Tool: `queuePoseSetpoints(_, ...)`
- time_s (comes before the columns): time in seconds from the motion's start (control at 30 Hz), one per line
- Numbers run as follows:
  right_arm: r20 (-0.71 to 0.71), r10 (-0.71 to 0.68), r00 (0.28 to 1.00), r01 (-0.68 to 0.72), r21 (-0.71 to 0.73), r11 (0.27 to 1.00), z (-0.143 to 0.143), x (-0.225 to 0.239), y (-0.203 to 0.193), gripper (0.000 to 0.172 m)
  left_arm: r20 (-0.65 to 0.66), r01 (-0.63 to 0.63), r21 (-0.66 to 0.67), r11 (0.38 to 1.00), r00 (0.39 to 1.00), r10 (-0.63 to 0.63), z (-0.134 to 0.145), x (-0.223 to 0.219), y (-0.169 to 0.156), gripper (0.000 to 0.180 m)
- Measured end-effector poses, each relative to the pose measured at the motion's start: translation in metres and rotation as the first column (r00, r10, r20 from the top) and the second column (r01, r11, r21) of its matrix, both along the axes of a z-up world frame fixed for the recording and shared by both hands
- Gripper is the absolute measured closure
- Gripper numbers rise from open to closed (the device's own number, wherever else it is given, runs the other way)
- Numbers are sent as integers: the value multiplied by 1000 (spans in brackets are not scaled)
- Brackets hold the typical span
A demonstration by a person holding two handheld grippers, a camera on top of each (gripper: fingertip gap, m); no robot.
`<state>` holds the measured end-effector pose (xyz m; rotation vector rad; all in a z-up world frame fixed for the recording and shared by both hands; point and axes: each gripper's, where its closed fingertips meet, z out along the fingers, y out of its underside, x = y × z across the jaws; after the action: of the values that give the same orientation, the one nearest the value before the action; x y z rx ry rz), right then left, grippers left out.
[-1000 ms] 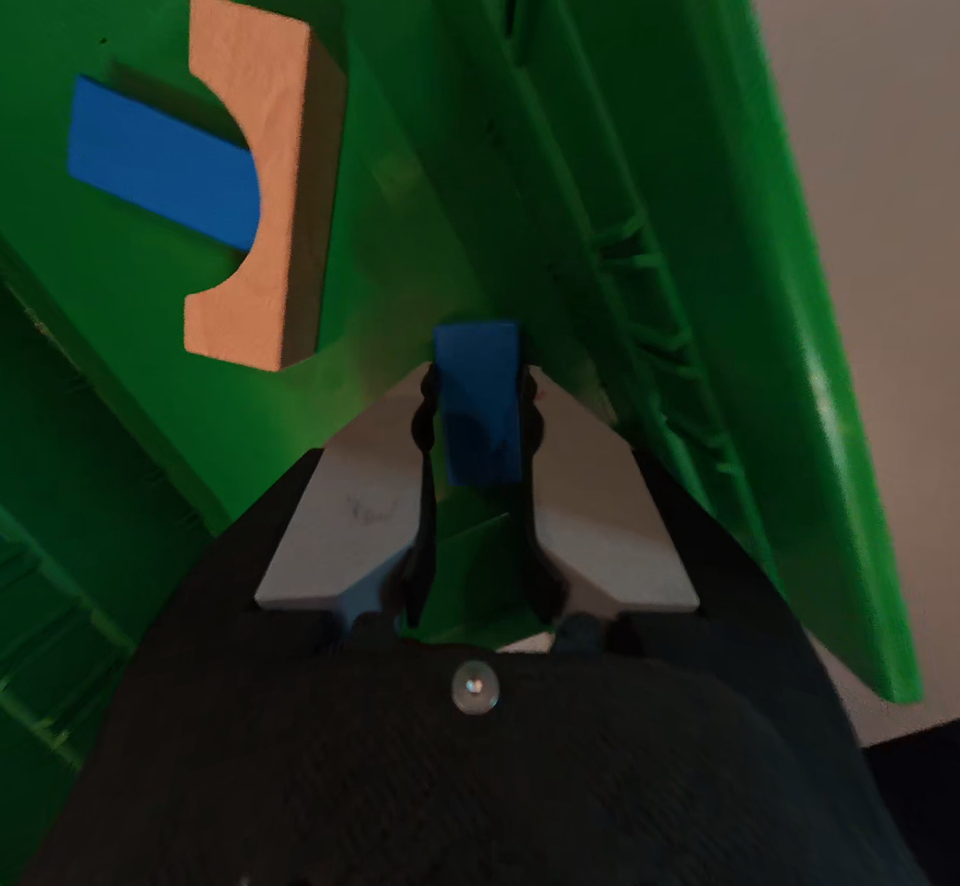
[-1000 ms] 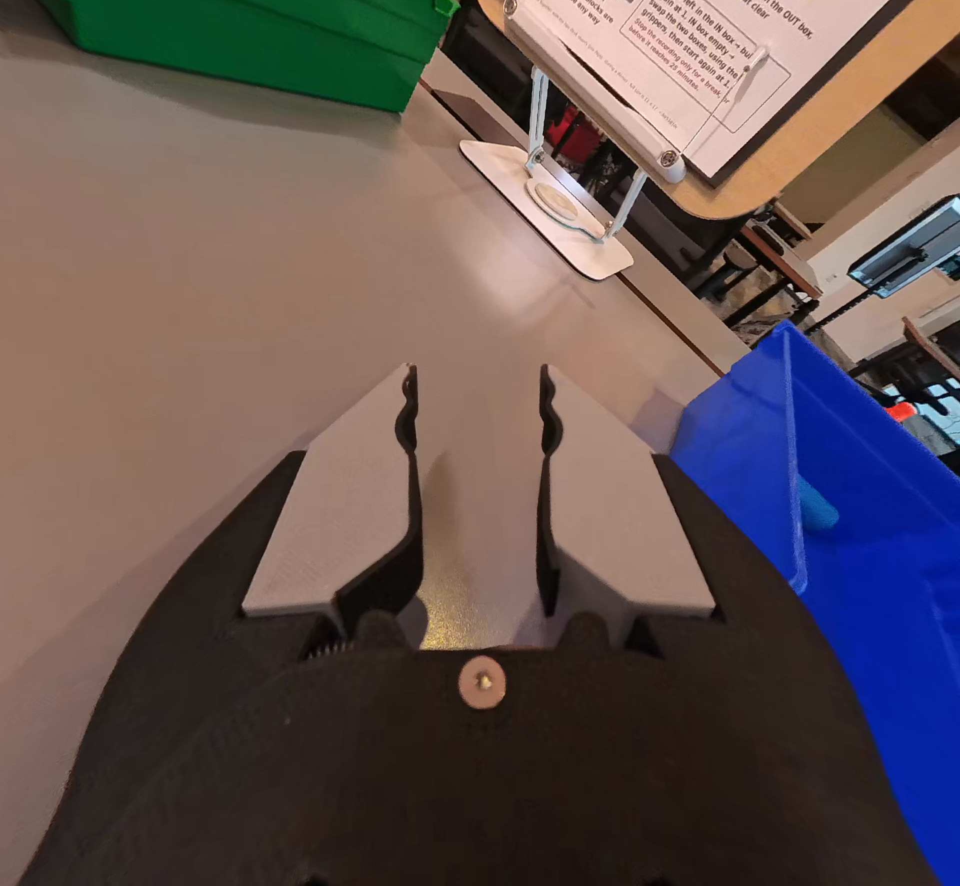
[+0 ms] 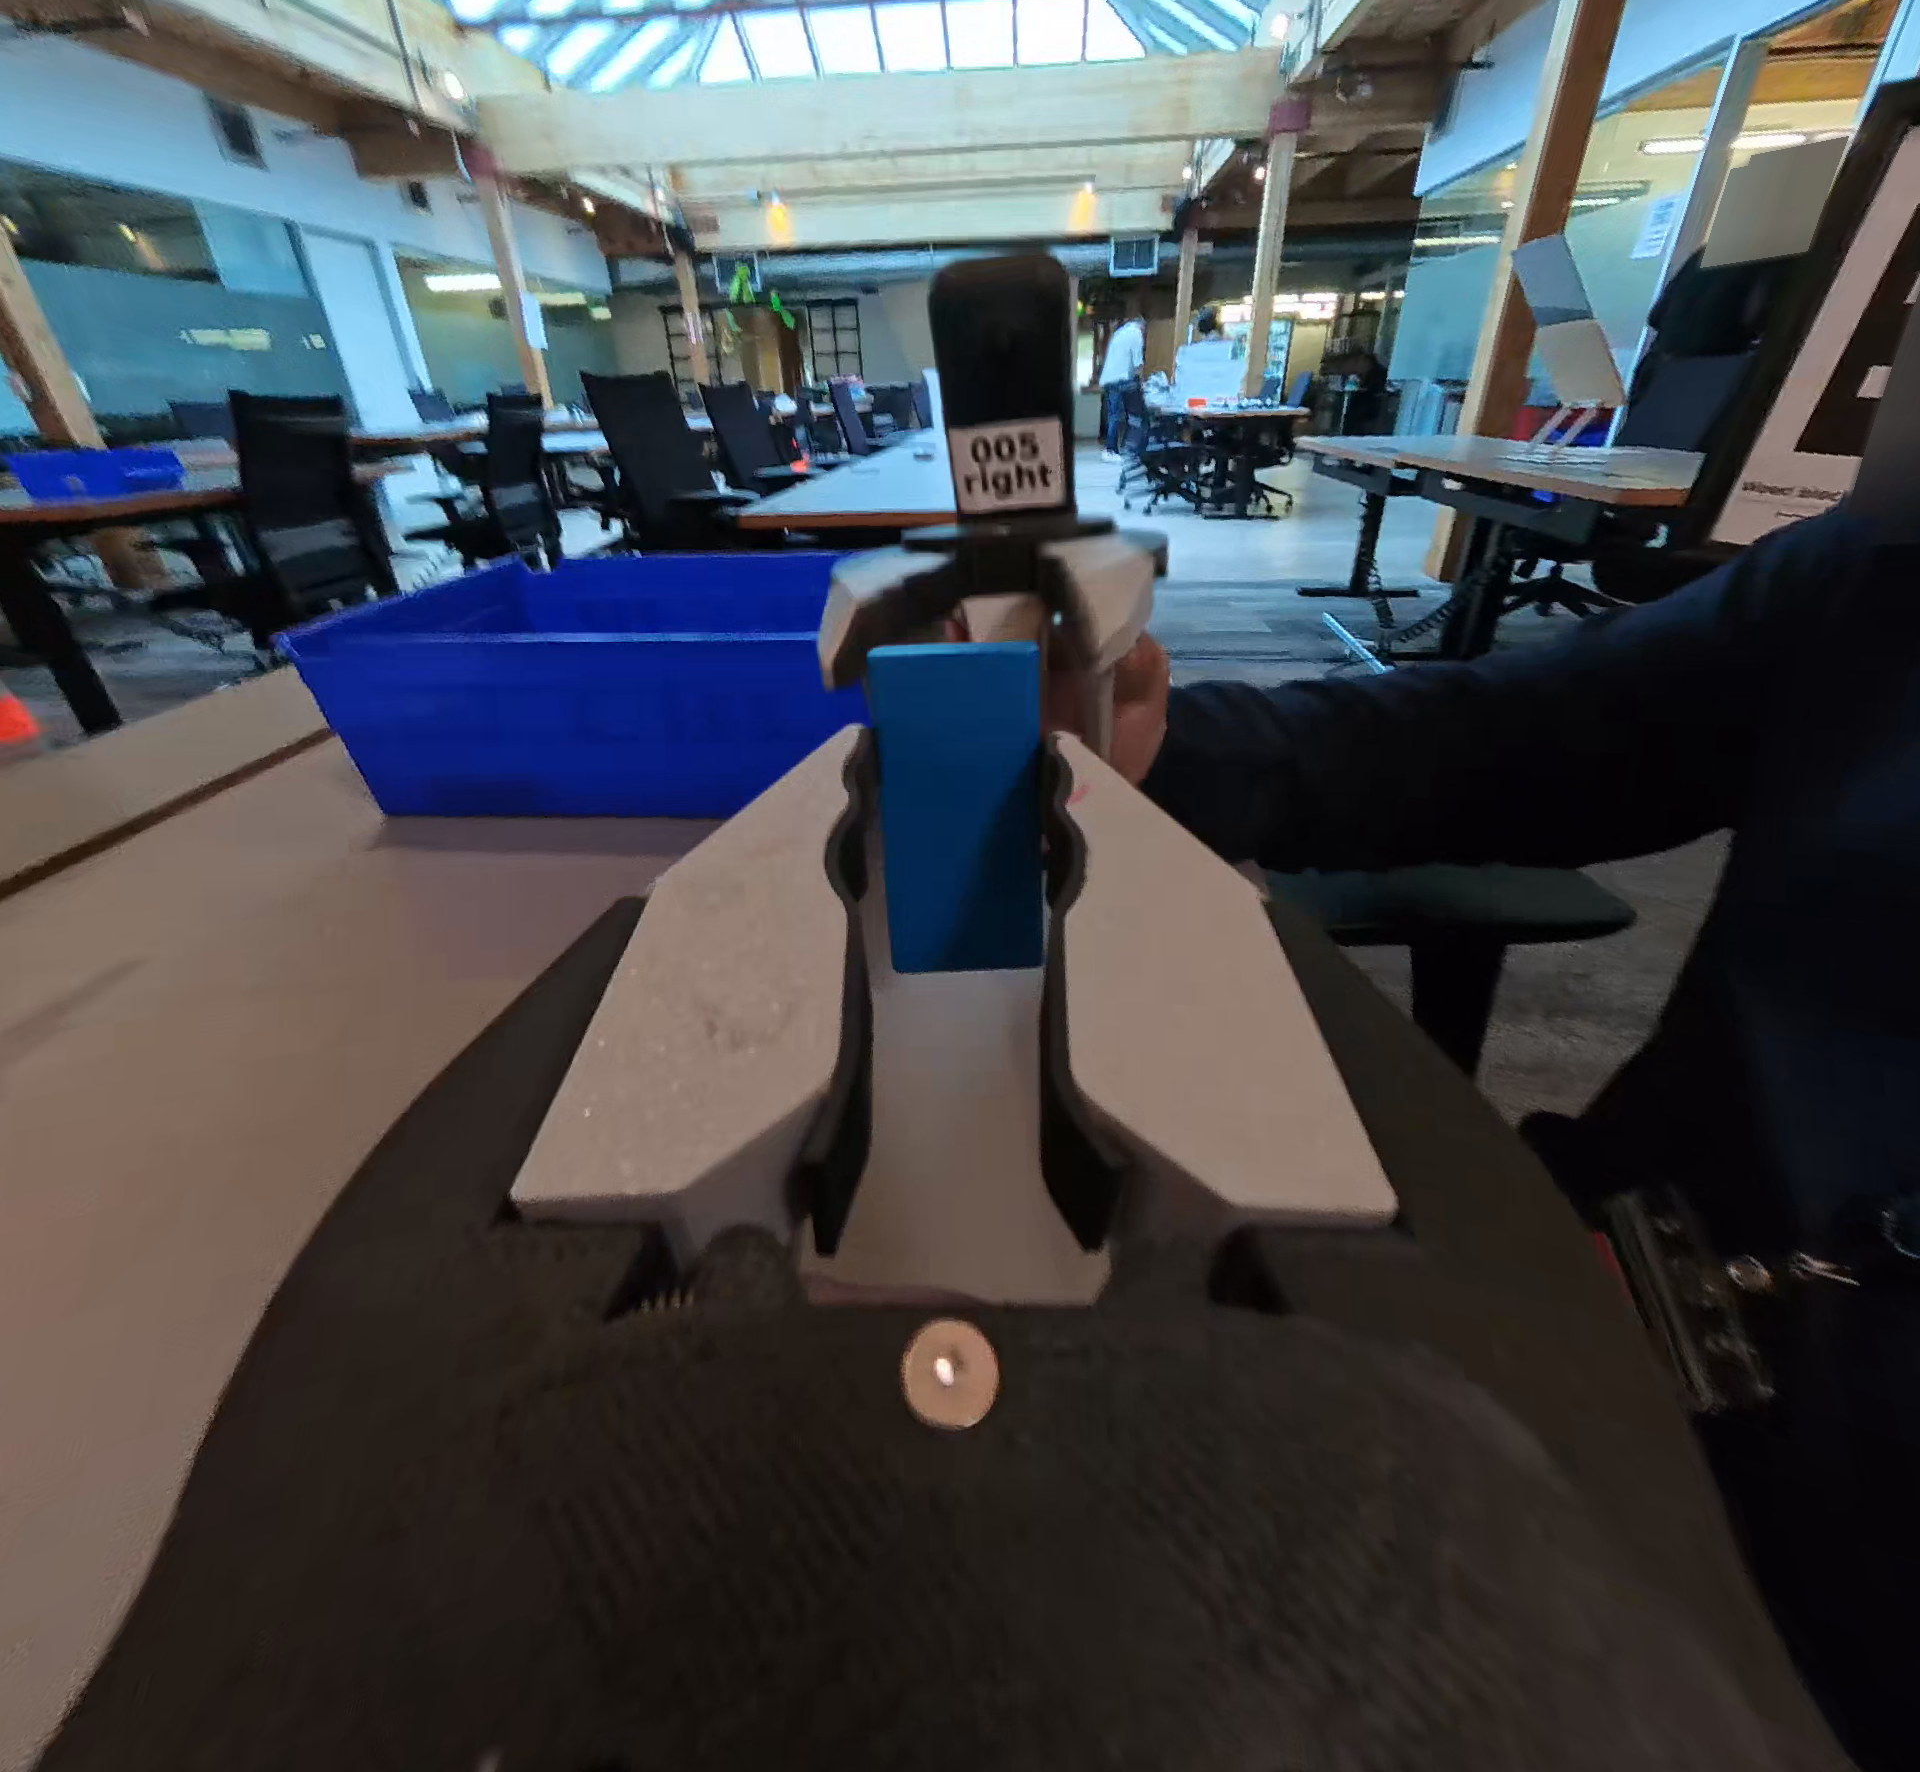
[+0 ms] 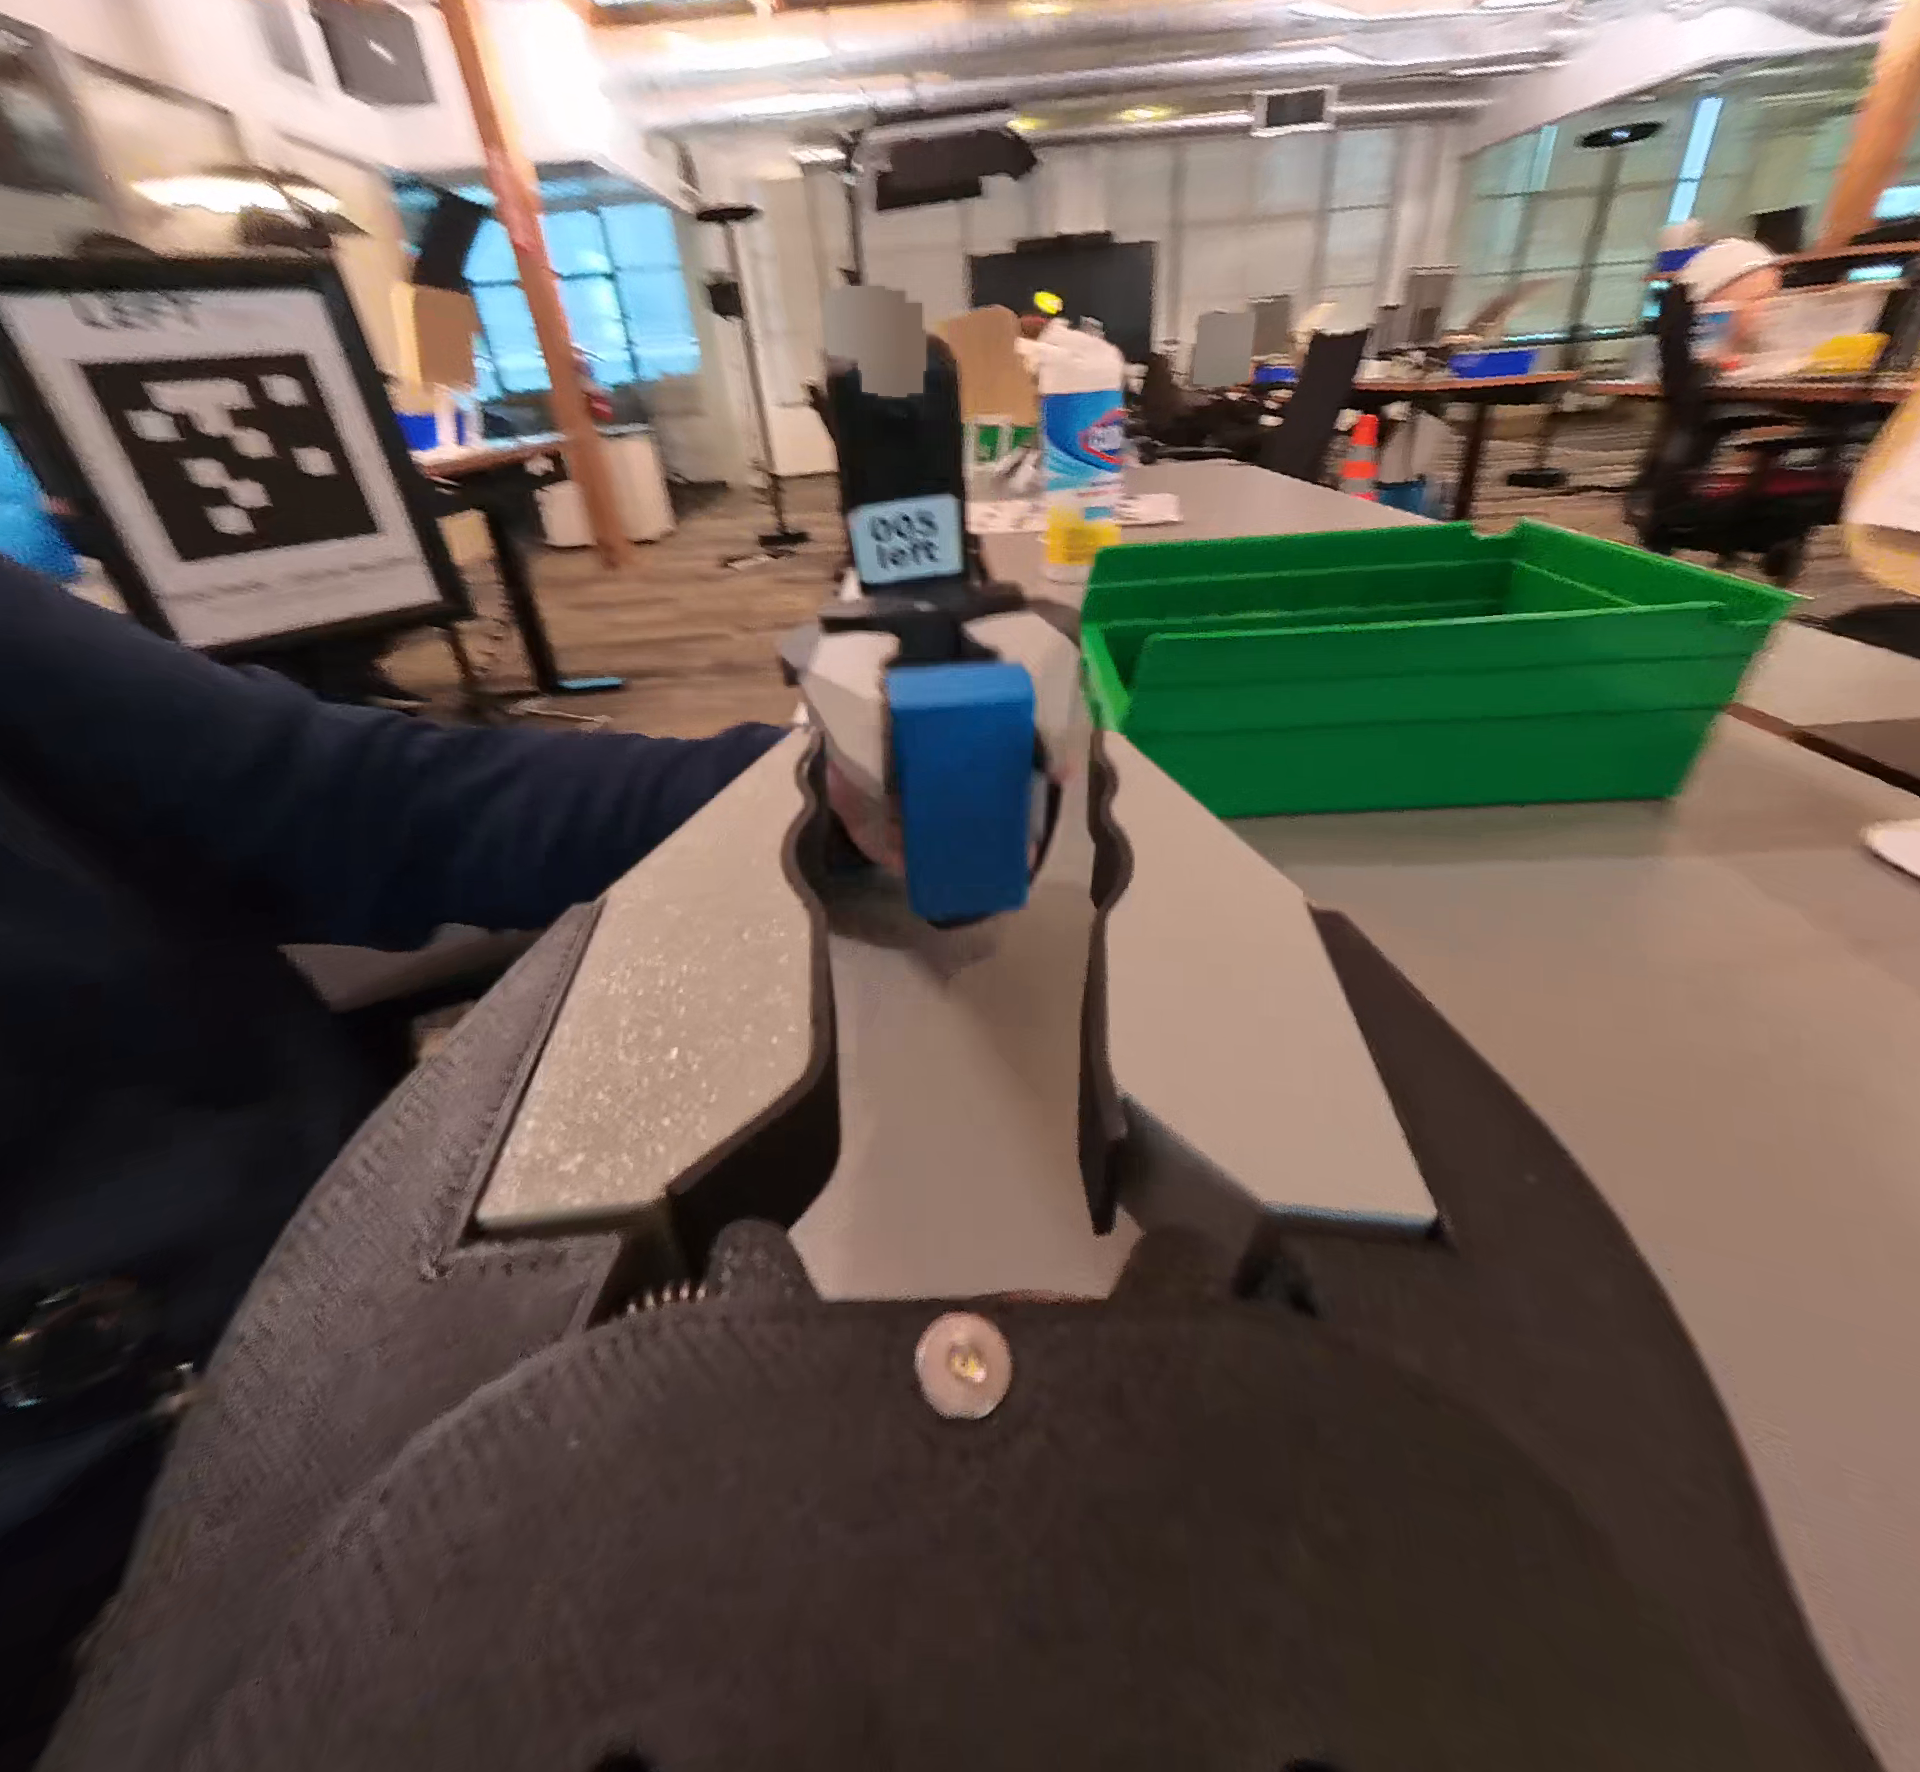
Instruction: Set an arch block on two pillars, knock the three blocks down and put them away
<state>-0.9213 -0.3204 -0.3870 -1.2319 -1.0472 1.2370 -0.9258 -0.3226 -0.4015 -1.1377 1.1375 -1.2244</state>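
My left gripper (image 3: 956, 787) is shut on a blue pillar block (image 3: 956, 808) and holds it upright above the grey table (image 3: 260, 943). Both pads press on the block's sides. My right gripper (image 4: 951, 756) is open and holds nothing. It faces the left gripper (image 4: 940, 662) at close range. In the right wrist view the blue block (image 4: 961, 787) shows between my right fingers, with a gap on each side. The right gripper also shows in the left wrist view (image 3: 992, 621), just behind the block. The arch block and the other pillar are not in view.
A blue bin (image 3: 582, 704) stands on the table behind the right gripper. A green bin (image 4: 1403, 683) stands behind the left gripper. A person's dark sleeve (image 3: 1507, 714) reaches in from the side. A cleaner bottle (image 4: 1081, 465) and a marker board (image 4: 223, 465) stand farther off. Both grippers' tips are close together, under 4 cm apart.
My left gripper has come up out of the green bin with the blue block and swung to face the right gripper. The right gripper has turned toward it and opened a little wider.
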Motion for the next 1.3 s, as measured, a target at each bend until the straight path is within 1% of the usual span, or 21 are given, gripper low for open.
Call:
queuePoseSetpoints(0.03, -17, 13, 1000, -13, -4, 1000, 3, -1, -1, 125, -13, -1, -5, 1000, 1000, 1, -4, 2, 0, 151)
queuePoseSetpoints(0.07, -25, -6, 1000, 6, -10, 1000, 4, -2, 1, 126, -21, -14, 4, 1000, 1000, 14, -7, 4, 1, 151)
queuePoseSetpoints(0.17, 12, -50, 999, 50, 21, 999, -1, -6, 2, 137, -27, -20, 36, 999, 999, 21, -8, 9, -2, 151)
queuePoseSetpoints(0.23, 22, -73, 997, 72, 41, 997, -3, -8, 3, 134, -28, -20, 33, 999, 999, 21, -8, 11, -3, 151)
queuePoseSetpoints(0.37, 44, -44, 998, 44, 3, 999, -10, -12, -1, 125, -17, -29, 21, 999, 999, 29, -10, 9, -5, 151)
queuePoseSetpoints(0.4, 58, -42, 997, 42, 4, 999, -14, -13, -2, 125, -13, -32, 20, 999, 999, 32, -10, 9, -5, 151)
queuePoseSetpoints(0.5, 75, -53, 996, 52, 14, 999, -18, -16, -2, 137, -31, -39, 18, 999, 999, 39, -14, 11, -5, 151)
queuePoseSetpoints(0.63, 68, -75, 995, 75, -10, 997, -19, -15, 0, 141, -28, -36, -14, 999, 999, 36, -16, 14, -2, 151)
queuePoseSetpoints(0.83, 87, -91, 992, 92, -6, 996, -23, -14, 3, 141, -34, -30, -50, 998, 999, 28, -20, 15, 0, 151)
queuePoseSetpoints(0.97, 85, -115, 990, 117, -17, 993, -24, -13, 8, 141, -45, -56, -64, 996, 998, 54, -24, 14, 5, 151)
queuePoseSetpoints(1.1, 38, -117, 992, 119, -46, 992, -17, -7, 11, 141, -79, -74, -62, 995, 995, 69, -30, 17, 7, 151)
queuePoseSetpoints(1.2, 31, -129, 991, 131, -48, 990, -16, -5, 12, 141, -78, -83, -68, 994, 994, 78, -30, 17, 9, 150)
queuePoseSetpoints(1.3, 32, -125, 992, 127, -48, 991, -16, -6, 12, 141, -79, -89, -94, 992, 994, 82, -30, 16, 12, 144)
